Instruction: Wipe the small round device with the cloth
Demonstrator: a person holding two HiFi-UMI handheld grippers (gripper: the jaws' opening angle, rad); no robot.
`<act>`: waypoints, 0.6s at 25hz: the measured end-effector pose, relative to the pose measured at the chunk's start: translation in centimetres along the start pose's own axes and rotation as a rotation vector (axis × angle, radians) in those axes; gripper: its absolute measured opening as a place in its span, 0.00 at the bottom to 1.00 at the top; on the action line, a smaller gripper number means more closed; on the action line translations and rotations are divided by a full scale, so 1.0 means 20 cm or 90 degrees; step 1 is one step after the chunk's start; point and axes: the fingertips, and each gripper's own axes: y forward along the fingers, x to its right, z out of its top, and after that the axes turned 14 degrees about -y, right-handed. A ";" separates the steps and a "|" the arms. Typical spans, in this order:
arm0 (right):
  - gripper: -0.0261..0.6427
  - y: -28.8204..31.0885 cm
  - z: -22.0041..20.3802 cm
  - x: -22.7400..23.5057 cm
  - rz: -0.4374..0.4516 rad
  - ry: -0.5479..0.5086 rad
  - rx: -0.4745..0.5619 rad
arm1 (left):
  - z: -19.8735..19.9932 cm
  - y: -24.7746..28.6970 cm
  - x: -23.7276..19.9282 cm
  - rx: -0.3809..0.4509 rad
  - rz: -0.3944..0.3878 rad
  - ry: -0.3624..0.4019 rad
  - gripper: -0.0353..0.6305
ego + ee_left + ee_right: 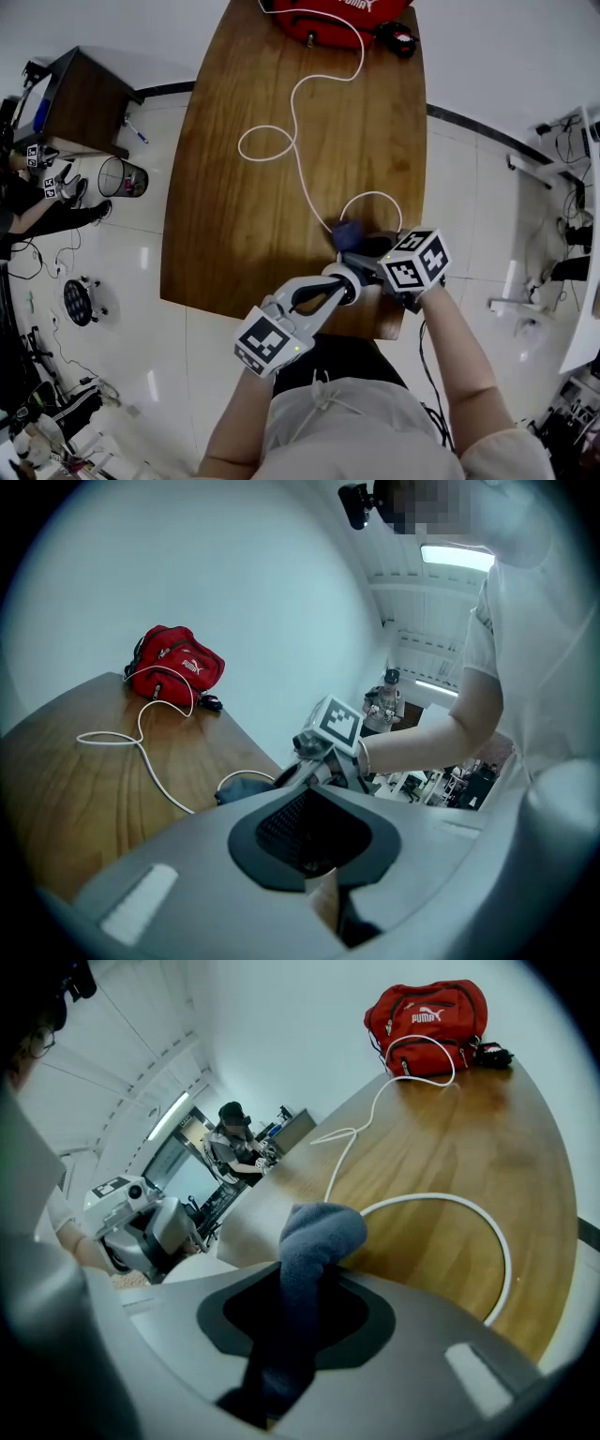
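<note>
Clamped cloth (319, 1232) in right gripper (300, 1321), jaws tight on it, bunched above table (487, 1176) beside cable (441, 1201) loop; held left gripper (309, 836) close alongside, jaws pressed fully together.

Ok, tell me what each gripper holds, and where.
Right gripper: cloth, pinched mid-length, bunched end past the jaws. Left gripper: shut, nothing seen inside.

A lab-like workroom: a long wooden table (225, 197) on white floor tiles (469, 216), a wire waste bin (123, 177) and a person (42, 214) with marker cubes (50, 186) at 9 o'clock, and cable-strewn white desks (539, 173) at 3.
</note>
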 end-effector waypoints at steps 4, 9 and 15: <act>0.19 0.03 -0.12 0.04 -0.020 -0.021 -0.042 | -0.01 0.01 -0.01 0.004 -0.001 -0.011 0.06; 0.19 -0.07 0.02 0.00 -0.004 -0.062 -0.034 | 0.00 -0.02 0.00 0.019 -0.006 -0.052 0.06; 0.19 -0.21 0.34 -0.34 0.199 -0.311 -0.120 | 0.01 0.00 0.10 0.006 -0.004 -0.013 0.06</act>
